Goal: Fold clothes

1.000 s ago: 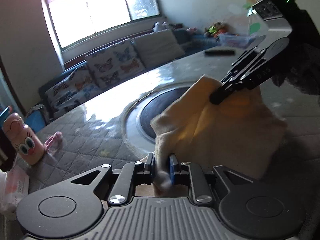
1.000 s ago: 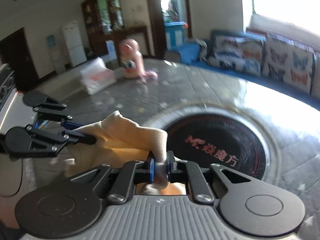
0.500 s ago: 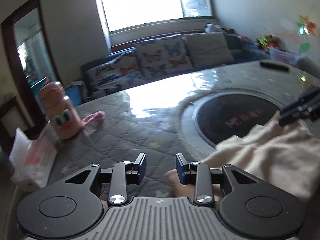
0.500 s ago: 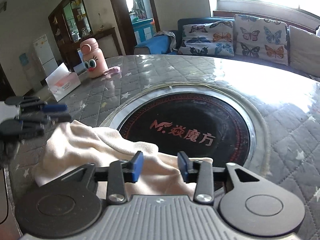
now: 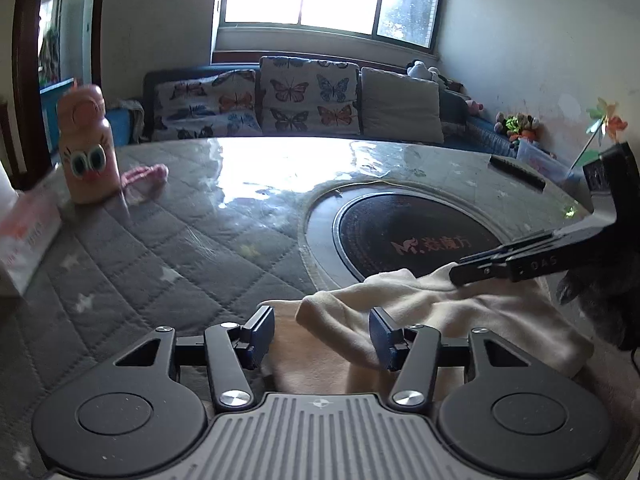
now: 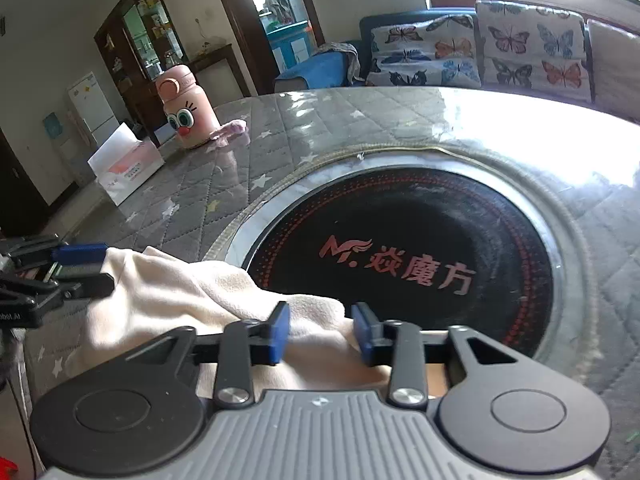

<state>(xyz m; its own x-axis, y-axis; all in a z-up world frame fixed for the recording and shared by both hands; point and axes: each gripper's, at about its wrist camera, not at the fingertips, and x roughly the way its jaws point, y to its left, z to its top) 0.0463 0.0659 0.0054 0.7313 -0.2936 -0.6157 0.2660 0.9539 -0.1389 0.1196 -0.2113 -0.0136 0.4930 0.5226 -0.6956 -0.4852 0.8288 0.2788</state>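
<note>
A cream cloth [image 5: 420,320] lies crumpled on the grey quilted table [image 5: 160,248], at the near edge of the round black inset [image 5: 408,236]. My left gripper [image 5: 322,330] stands over the cloth's left end. Its jaws are opening, and the fabric lies between and below them, untouched by the pads. In the right wrist view, my right gripper [image 6: 320,330] is low over the cloth [image 6: 180,296], jaws closing with a fold between the blue pads; no squeeze shows. Each gripper shows in the other's view: the right gripper [image 5: 480,270] with its tips on the cloth, the left gripper [image 6: 86,268] at the far left.
A pink bottle with cartoon eyes [image 5: 86,156] and a pink strap [image 5: 144,178] stand at the far left of the table, beside a white tissue box [image 6: 128,164]. A black remote [image 5: 516,172] lies far right. A sofa with butterfly cushions [image 5: 308,100] lines the wall behind.
Both grippers held the cloth up a second ago and have let it go; it now lies on the table. The left jaws spread wider. The right gripper sank, its jaws narrower than half a second ago.
</note>
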